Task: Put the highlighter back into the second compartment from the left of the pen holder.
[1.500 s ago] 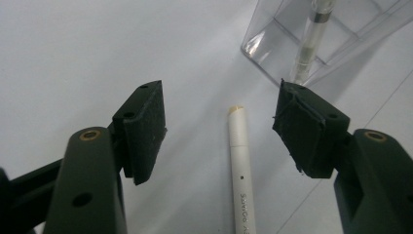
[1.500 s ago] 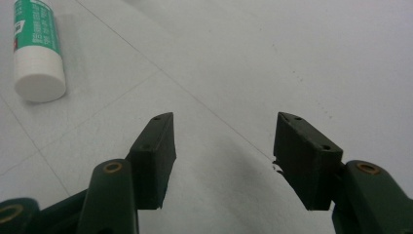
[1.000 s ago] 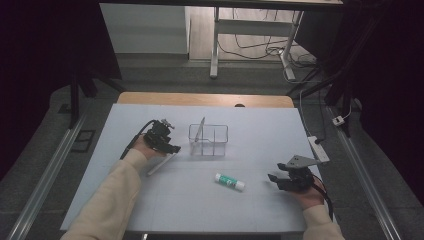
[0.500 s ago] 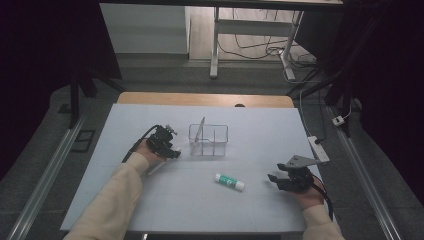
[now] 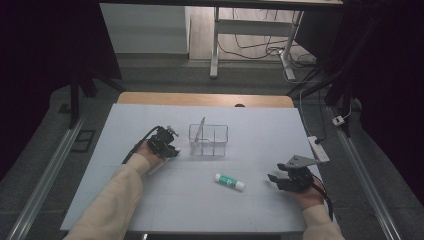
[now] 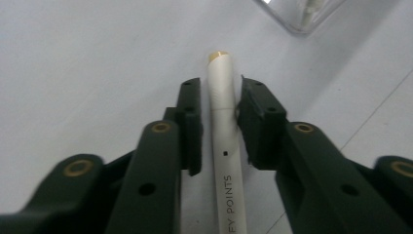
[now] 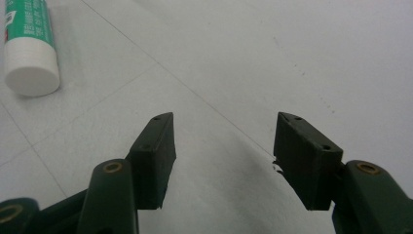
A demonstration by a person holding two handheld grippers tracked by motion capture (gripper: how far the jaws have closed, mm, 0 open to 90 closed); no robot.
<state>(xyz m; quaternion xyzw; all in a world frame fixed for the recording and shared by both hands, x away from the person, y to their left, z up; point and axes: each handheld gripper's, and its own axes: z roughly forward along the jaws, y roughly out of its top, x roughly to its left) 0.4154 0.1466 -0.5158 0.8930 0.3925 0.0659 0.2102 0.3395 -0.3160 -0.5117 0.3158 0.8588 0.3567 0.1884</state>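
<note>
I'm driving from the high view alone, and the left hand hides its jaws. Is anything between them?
Observer: Yes. In the left gripper view a white pen lies between the pads of the left gripper, which have just been closing onto it.
Operator: Any print on it?
Observer: Grey letters reading POINTS run along its barrel.
Operator: And the right gripper?
Observer: The right gripper has its jaws open with bare table between them. The white end of the glue stick faces it.

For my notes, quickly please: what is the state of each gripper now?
Left gripper: jaws have just been closing, now shut on the white pen.
Right gripper: open, holding nothing, beside the glue stick.
</note>
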